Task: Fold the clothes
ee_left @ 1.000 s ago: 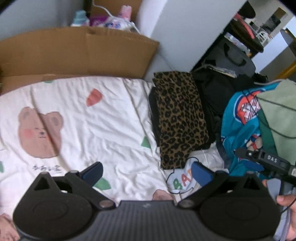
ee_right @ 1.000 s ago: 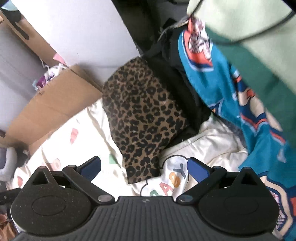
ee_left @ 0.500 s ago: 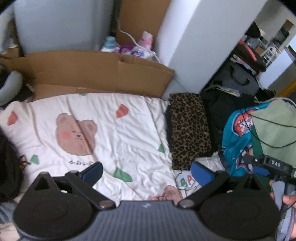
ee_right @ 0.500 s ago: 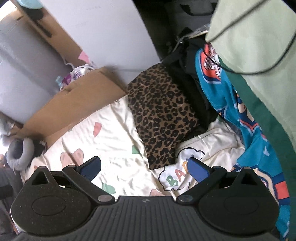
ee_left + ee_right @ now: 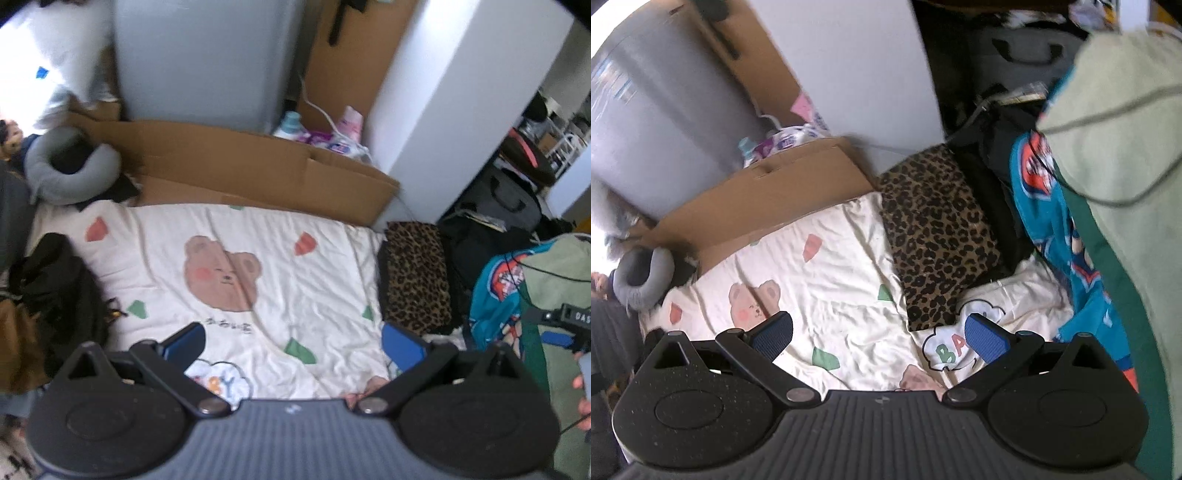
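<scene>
One folded leopard-print garment (image 5: pixel 415 280), one teal cartoon-print garment (image 5: pixel 493 295), one grey U-shaped neck pillow (image 5: pixel 70 173), one cream bear-print blanket (image 5: pixel 258 266).

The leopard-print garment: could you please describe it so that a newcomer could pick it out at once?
Start at the cream bear-print quilt spread in front of the flattened cardboard. At the quilt's right edge lies the leopard-print garment, folded into a neat oblong. It alone is brown with black spots; the black clothes and the teal printed garment lie further right.
</scene>
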`<state>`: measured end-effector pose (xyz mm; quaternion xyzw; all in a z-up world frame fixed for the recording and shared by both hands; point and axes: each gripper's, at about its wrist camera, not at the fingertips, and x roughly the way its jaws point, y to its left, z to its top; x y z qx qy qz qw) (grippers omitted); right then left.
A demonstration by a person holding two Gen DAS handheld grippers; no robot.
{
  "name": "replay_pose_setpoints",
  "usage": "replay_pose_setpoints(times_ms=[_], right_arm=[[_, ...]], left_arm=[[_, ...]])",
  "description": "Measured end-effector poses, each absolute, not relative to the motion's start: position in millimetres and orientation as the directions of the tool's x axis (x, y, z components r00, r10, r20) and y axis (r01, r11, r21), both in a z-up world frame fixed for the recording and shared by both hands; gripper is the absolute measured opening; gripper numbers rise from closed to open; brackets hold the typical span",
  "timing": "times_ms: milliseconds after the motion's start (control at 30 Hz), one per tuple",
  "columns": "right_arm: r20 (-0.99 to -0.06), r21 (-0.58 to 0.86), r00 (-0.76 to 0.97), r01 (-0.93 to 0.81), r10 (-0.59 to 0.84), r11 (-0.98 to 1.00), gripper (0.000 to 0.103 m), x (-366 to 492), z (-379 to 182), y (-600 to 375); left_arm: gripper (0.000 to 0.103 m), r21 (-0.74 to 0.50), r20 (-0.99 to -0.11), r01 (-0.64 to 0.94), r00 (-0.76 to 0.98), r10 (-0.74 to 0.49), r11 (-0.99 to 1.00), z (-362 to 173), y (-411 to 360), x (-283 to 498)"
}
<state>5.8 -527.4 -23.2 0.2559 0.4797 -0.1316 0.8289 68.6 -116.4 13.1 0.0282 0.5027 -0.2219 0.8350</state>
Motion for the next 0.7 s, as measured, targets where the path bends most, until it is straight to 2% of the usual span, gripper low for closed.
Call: replay_pose_setpoints(times_ms=[300,700], right_arm=[[-0.854,0.274,0.514,0.324,0.074,0.905,0.102,14.2,32.0,-465.1],[-0.79,0.251,0.604,0.164,0.104,0.954,0.102,24.0,125.8,-383.9]], left_arm=[[0.103,-0.18,-0.851,0.323,0.423,-0.311,0.929,38.9,-54.2,52.0],[0.103,-0.143,-0.822,0.286,0.499,-0.274,0.948,93.9,-12.3,40.0]])
